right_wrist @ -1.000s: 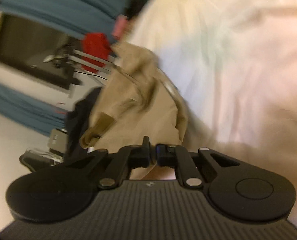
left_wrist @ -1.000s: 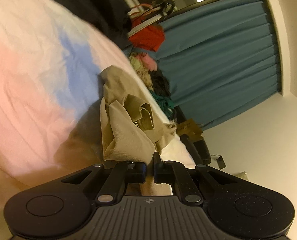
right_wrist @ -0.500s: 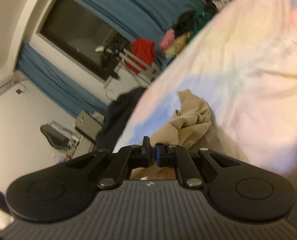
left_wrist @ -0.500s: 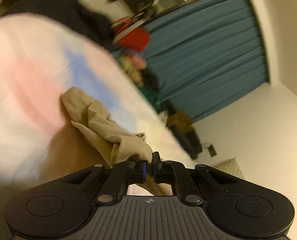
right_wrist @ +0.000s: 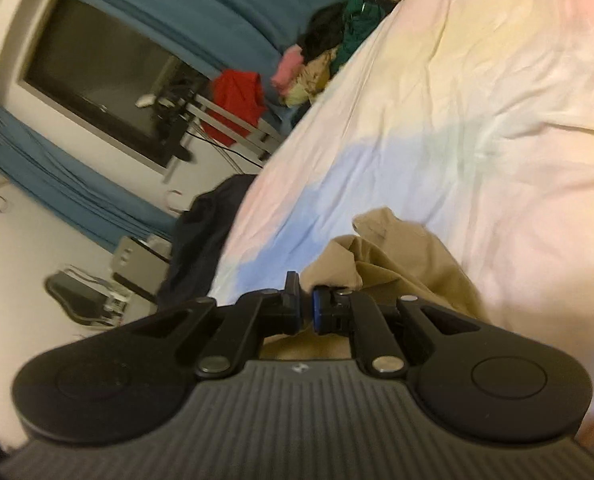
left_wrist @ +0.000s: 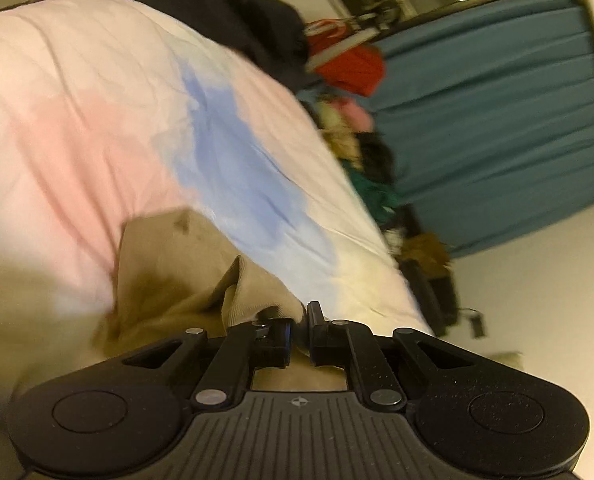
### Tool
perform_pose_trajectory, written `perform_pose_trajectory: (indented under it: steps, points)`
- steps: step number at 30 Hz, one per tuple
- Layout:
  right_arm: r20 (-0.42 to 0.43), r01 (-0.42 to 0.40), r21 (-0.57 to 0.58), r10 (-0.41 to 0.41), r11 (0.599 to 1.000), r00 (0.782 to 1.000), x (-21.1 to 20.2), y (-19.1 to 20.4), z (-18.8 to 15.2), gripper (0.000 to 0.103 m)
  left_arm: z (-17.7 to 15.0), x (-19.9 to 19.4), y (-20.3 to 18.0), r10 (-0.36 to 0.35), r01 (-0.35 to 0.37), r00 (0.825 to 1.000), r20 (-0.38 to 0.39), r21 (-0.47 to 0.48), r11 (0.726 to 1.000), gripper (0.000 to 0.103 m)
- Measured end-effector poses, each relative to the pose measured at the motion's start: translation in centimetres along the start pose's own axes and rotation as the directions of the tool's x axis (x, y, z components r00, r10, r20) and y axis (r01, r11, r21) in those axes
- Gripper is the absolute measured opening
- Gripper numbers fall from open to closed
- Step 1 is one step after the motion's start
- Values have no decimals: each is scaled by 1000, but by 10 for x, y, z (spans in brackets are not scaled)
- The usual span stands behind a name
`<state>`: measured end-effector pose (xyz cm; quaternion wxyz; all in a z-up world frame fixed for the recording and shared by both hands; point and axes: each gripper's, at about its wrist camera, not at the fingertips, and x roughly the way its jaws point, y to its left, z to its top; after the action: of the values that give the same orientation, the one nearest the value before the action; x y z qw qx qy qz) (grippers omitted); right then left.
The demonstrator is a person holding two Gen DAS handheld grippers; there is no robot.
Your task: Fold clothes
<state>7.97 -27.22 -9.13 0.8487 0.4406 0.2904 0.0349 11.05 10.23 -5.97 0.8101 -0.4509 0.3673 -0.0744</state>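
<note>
A tan garment (left_wrist: 169, 276) lies rumpled on a bed with a pastel pink, blue and yellow sheet (left_wrist: 97, 112). My left gripper (left_wrist: 300, 326) is shut on an edge of the tan cloth, low over the bed. In the right wrist view the same tan garment (right_wrist: 401, 256) bunches in front of my right gripper (right_wrist: 305, 307), which is shut on another edge of it. The cloth between the grippers runs out of view below both cameras.
A dark garment (left_wrist: 201, 4) lies at the far end of the bed. A heap of coloured clothes (right_wrist: 333, 56) and a red garment on a rack (right_wrist: 239, 94) stand beside the bed, before teal curtains (left_wrist: 497, 120). A dark window (right_wrist: 101, 64) is behind.
Both grippers stayed shut on the tan garment. The crumpled bundle has been drawn down and out, so it now lies lower and flatter on the sheet. Both cameras have swung.
</note>
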Motion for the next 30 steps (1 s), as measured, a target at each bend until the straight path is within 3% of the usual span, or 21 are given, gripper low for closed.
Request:
perform_pose_trajectory:
  steps: [5,12,16,20,22,23,24,25,27,30]
  points:
    - [-34,90,-10,-90,996,995,69,-10,14,10,33,60,6,104,-104,995,-5,42,994,9]
    - [-45,135,-39,-137,990,990,122,-31,13,11,31,104,21,133,-144,988,82,152,978,9]
    - [-58,150,-81,-155,985,986,132,-31,15,11,34,117,28,136,-147,988,78,164,975,9]
    - [-54,112,-94,-117,989,992,127,-31,12,12,32,113,31,128,-139,989,73,172,975,9]
    - [-51,75,-95,-81,993,995,118,-28,13,13,31,106,26,112,-124,991,74,179,976,16]
    - [-49,48,-104,-53,993,997,111,-24,14,15,30,101,22,98,-112,992,78,192,975,31]
    - [-45,13,-119,-18,993,999,104,-20,15,25,29,94,17,81,-99,993,90,217,971,47]
    - [-43,-22,-134,16,991,999,96,-16,15,35,27,88,12,66,-91,992,106,248,965,55]
    - [-11,-113,-169,113,979,994,77,-8,14,93,22,73,0,45,-90,988,144,323,942,75]
    - [50,-165,-256,183,953,982,53,5,9,95,10,54,-15,23,-107,982,190,446,889,84]
